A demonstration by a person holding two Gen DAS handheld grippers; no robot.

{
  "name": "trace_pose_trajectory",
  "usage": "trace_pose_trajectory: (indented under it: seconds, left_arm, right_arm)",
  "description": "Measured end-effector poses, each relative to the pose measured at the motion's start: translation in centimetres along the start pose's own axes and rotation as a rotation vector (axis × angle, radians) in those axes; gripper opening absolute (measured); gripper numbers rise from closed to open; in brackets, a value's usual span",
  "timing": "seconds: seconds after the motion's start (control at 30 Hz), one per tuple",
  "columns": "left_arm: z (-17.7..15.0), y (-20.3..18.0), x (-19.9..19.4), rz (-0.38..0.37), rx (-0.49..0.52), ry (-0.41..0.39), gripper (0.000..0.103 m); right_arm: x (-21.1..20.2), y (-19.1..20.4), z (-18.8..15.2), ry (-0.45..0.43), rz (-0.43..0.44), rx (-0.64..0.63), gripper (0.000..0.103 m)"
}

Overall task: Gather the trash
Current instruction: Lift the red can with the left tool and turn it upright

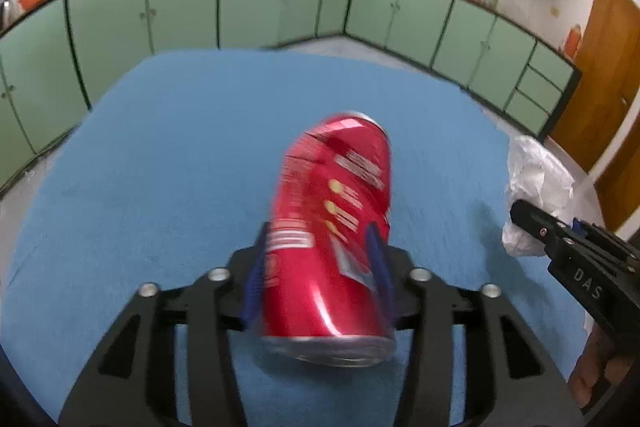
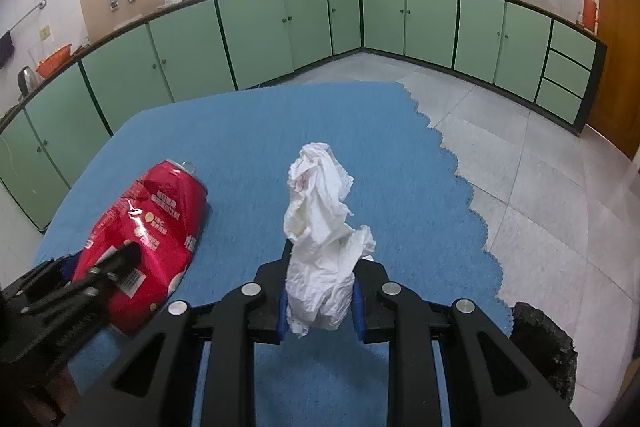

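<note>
My left gripper (image 1: 320, 267) is shut on a red soda can (image 1: 332, 227) and holds it above the blue table cloth (image 1: 160, 167); the can looks motion-blurred. The can also shows in the right wrist view (image 2: 148, 235), with the left gripper (image 2: 100, 271) around it at the lower left. My right gripper (image 2: 320, 291) is shut on a crumpled white tissue (image 2: 320, 227) that sticks up between its blue pads. In the left wrist view the tissue (image 1: 536, 187) and the right gripper (image 1: 576, 255) show at the right edge.
The blue cloth (image 2: 260, 131) has a scalloped edge on the right, with grey tiled floor (image 2: 540, 167) beyond. A black bin rim (image 2: 548, 343) shows at the lower right, beside the table. Green kitchen cabinets (image 2: 280, 27) line the far walls.
</note>
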State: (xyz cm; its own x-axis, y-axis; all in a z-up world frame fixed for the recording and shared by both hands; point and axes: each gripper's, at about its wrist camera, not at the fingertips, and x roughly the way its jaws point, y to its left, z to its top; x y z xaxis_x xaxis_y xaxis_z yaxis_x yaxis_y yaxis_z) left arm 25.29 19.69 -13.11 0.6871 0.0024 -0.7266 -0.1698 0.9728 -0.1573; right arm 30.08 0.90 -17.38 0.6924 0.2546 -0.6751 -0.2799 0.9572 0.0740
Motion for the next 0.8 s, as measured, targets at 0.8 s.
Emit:
trace_pose_trajectory:
  seconds: [0.8]
  left_arm:
    - [-2.2,-7.0,-3.0,-0.014,0.134,-0.057,0.026]
  right_arm:
    - [-5.6,-5.3,-3.0,-0.021,-0.044,0.055,0.024]
